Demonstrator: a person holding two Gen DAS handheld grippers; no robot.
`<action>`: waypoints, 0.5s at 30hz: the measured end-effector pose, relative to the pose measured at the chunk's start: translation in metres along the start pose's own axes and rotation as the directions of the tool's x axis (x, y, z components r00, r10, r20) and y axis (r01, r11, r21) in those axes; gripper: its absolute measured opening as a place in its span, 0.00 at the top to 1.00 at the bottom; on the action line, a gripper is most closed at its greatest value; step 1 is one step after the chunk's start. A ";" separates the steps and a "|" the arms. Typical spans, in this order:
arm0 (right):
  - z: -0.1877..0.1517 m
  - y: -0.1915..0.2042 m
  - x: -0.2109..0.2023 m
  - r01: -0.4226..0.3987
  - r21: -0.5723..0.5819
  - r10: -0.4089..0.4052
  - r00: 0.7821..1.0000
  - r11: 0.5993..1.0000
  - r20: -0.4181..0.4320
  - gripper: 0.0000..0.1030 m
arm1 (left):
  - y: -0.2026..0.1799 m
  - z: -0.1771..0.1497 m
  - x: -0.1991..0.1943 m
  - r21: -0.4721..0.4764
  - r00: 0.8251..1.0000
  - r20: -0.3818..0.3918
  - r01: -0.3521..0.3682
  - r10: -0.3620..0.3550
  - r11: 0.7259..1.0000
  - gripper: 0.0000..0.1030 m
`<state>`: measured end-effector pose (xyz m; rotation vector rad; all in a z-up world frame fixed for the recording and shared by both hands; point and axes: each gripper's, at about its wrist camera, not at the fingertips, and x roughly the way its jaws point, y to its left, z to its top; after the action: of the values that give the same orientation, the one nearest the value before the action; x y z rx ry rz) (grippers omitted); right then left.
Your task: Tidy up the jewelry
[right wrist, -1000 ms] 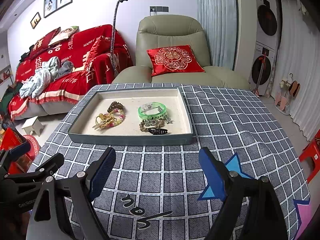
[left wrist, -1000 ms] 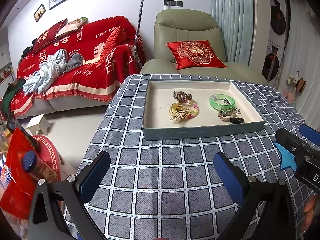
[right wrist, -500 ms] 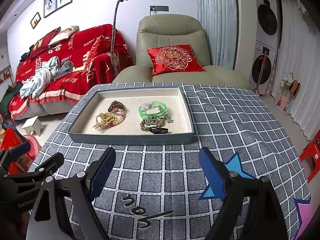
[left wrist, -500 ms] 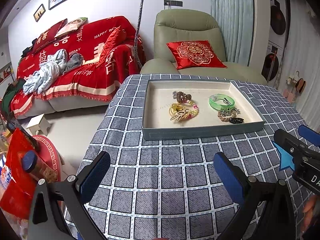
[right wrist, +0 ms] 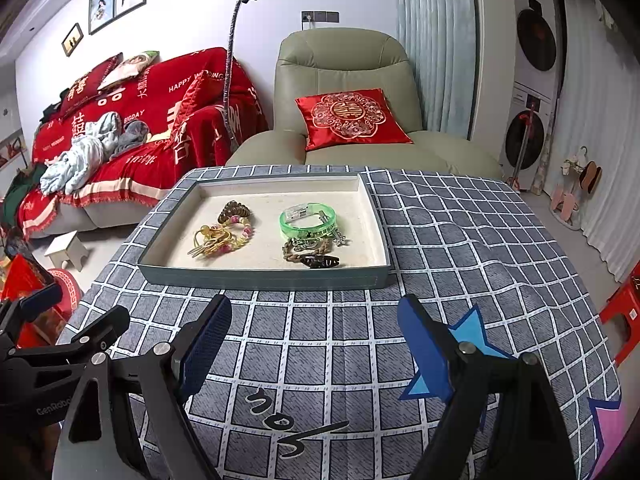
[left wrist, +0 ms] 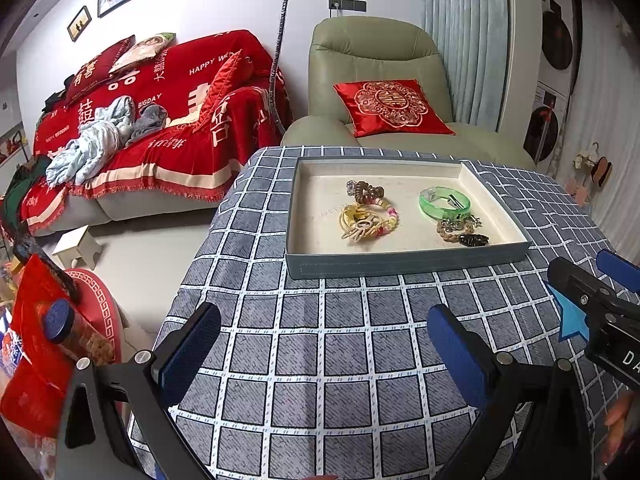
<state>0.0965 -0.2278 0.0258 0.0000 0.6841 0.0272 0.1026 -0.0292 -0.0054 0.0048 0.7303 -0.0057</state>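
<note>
Two grippers: left gripper (left wrist: 324, 344) and right gripper (right wrist: 314, 338) hovering spread, empty, near tabletop (right wrist: 460, 240).
Tray (right wrist: 264, 278): holding jewelry (right wrist: 308, 228), lying far.

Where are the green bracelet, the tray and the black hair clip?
green bracelet (right wrist: 307, 222): right wrist view, on its front band.
tray (right wrist: 264, 278): right wrist view, on its near outer wall.
black hair clip (right wrist: 320, 261): right wrist view, on its middle.

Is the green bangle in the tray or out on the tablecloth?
In the tray. The green bangle lies flat on the cream lining, right of centre, within the walls, beside a brown chain bracelet.
</note>
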 end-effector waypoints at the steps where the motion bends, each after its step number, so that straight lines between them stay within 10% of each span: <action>1: 0.000 0.000 0.000 0.000 0.000 0.000 1.000 1.000 0.000 0.16 | 0.000 0.000 0.000 0.000 1.000 0.000 0.000 0.000 1.000 0.00; 15: -0.001 0.002 -0.004 -0.002 -0.004 0.002 1.000 1.000 0.001 0.16 | 0.000 0.000 0.000 -0.001 1.000 0.000 0.000 0.000 1.000 0.00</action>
<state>0.0929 -0.2256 0.0276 -0.0028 0.6832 0.0306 0.1027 -0.0287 -0.0053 0.0036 0.7303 -0.0058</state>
